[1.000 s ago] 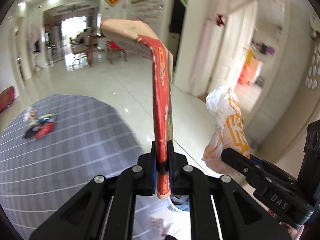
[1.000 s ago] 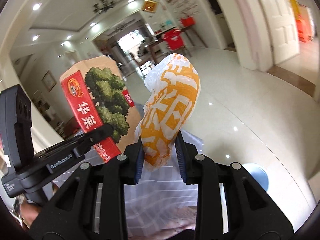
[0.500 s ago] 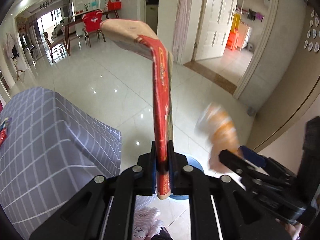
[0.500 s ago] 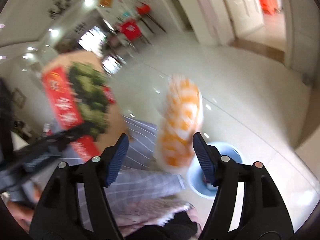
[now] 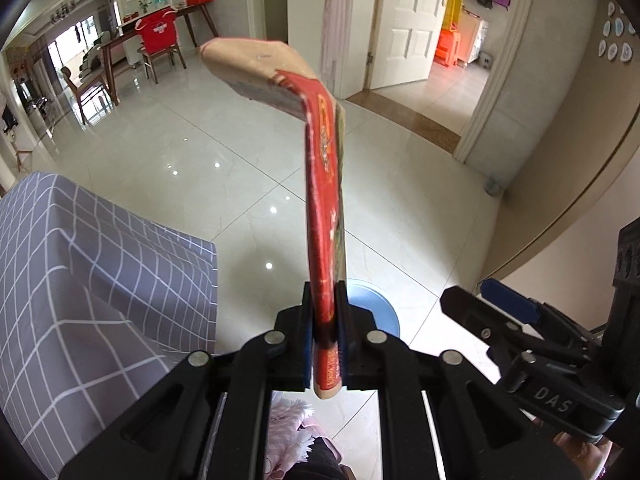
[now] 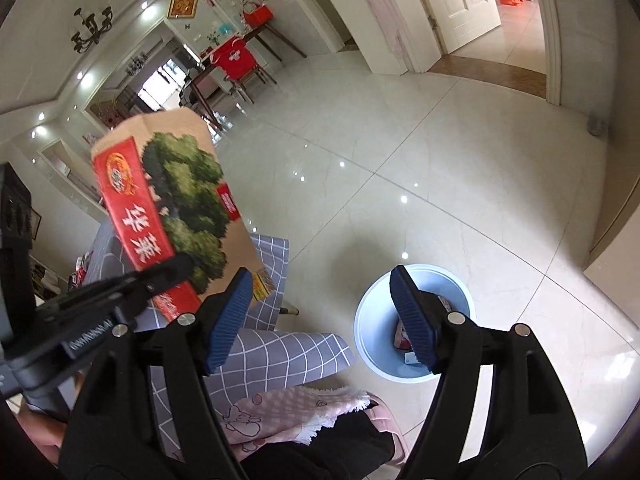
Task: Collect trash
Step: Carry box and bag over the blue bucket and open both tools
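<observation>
A flattened cardboard box (image 5: 322, 208), red on one edge with a green tree print (image 6: 176, 196), sticks up from my left gripper (image 5: 325, 292), which is shut on its lower end. Below it on the floor stands a pale blue bin (image 5: 376, 308). In the right wrist view my right gripper (image 6: 320, 274) hangs over that bin (image 6: 368, 308) with its jaws opening and nothing between the blue pads. Some trash (image 6: 404, 336) lies inside the bin, half hidden by the right finger. The right gripper (image 5: 480, 300) also shows at the lower right of the left wrist view.
A table with a grey checked cloth (image 5: 80, 280) stands left of the bin, its corner (image 6: 272, 252) close to the rim. A pink fringed cloth (image 6: 296, 408) lies on the person's lap below. Glossy tile floor stretches toward a doorway (image 5: 416, 20) and a dining table (image 5: 132, 40).
The orange-and-white plastic bag left my right gripper as its jaws spread and is gone from between them. Both grippers sank and tipped down toward the blue bin, the box still held.
</observation>
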Available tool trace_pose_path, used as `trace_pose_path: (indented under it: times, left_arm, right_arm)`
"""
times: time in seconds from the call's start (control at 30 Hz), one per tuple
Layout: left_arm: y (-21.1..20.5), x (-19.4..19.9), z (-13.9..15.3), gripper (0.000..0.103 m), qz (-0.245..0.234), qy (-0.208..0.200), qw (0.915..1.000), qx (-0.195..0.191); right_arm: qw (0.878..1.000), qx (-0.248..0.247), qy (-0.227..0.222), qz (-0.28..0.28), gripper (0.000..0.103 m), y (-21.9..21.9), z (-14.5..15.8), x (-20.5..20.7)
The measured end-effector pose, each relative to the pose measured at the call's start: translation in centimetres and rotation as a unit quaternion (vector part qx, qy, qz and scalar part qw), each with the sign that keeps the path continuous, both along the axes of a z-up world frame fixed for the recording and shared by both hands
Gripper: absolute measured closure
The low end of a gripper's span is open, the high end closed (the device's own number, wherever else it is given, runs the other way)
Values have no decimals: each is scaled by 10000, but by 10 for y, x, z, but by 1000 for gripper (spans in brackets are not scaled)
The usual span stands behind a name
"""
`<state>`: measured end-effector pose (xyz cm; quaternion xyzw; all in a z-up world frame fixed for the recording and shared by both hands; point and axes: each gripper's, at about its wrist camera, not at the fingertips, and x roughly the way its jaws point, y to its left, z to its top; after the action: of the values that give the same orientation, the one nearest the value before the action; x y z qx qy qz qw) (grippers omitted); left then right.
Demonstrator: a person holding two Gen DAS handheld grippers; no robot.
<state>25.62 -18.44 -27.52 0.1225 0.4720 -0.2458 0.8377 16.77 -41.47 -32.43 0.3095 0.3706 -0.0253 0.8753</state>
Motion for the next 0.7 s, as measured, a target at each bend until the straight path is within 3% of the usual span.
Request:
trace_pose_path:
  times: [0.37, 0.47, 0.5, 0.53, 0.57, 0.7]
  left_arm:
    - [-30, 3, -3, 92, -300, 138, 9993, -150]
    - [-38, 3, -2, 85, -348, 176, 9990, -231]
    - [-40, 3, -2, 68, -320, 193, 9990, -247]
    - [-42, 4, -2, 36, -259, 217, 9992, -215]
    - [-42, 4, -2, 25, -189, 174, 9995, -167]
    - [-36, 1, 6, 22, -134, 41, 9997, -212]
  right_arm:
    - [9944, -408, -444, -869, 33, -20, 15, -29]
    - [9917, -472, -549, -1060, 33, -27, 22, -32]
    - [9908, -497, -583, -1114, 33, -28, 25, -33]
    - [9903, -515, -598, -1148, 33, -28, 26, -34]
    - [9898, -518, -616, -1173, 33, -27, 27, -35]
    - [9895, -480, -656, -1194, 33, -28, 32, -37]
